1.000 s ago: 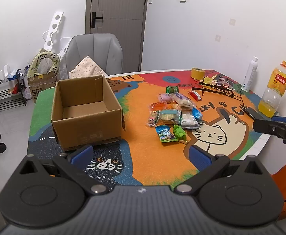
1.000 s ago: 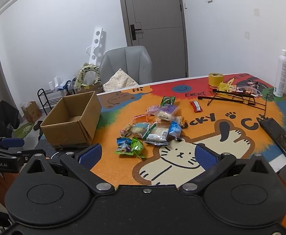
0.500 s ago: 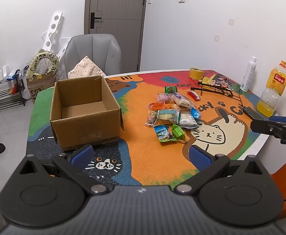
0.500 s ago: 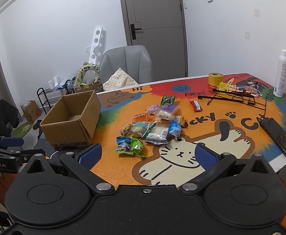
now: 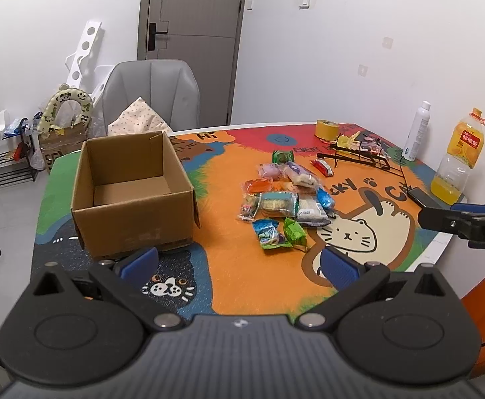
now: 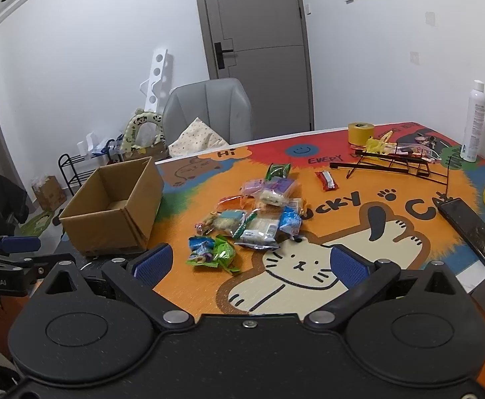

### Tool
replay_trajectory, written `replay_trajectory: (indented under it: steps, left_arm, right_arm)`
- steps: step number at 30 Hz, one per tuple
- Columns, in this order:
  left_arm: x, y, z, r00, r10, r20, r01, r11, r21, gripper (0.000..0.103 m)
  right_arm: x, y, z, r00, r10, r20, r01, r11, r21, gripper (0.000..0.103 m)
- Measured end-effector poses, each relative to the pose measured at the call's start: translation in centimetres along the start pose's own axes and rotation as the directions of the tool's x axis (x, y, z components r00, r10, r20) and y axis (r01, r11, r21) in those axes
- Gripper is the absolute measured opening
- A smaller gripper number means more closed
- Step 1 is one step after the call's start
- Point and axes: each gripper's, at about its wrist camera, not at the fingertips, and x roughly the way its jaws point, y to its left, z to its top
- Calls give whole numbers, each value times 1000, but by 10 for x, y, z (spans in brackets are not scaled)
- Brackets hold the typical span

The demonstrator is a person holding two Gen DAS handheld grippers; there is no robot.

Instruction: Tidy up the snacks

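Left wrist view: we hold both grippers, left gripper (image 5: 239,261) and right gripper (image 6: 249,262), spread and empty; best start with the green packet (image 5: 294,230) nearest the cardboard box (image 5: 132,193), pinching its sealed edge.

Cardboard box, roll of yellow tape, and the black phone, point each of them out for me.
Cardboard box (image 5: 132,222): left wrist view, on its front wall.
Roll of yellow tape (image 6: 361,134): right wrist view, on its outer side.
Black phone (image 6: 470,229): right wrist view, middle of its screen.
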Motion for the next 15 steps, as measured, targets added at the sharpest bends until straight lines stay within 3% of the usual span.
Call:
replay_trajectory:
  steps: [15]
  left_arm:
    - [35, -6, 18, 1000, 6, 30, -6, 1000, -15, 103]
  right_arm:
    - [32, -20, 5, 1000, 6, 4, -7, 1000, 25, 103]
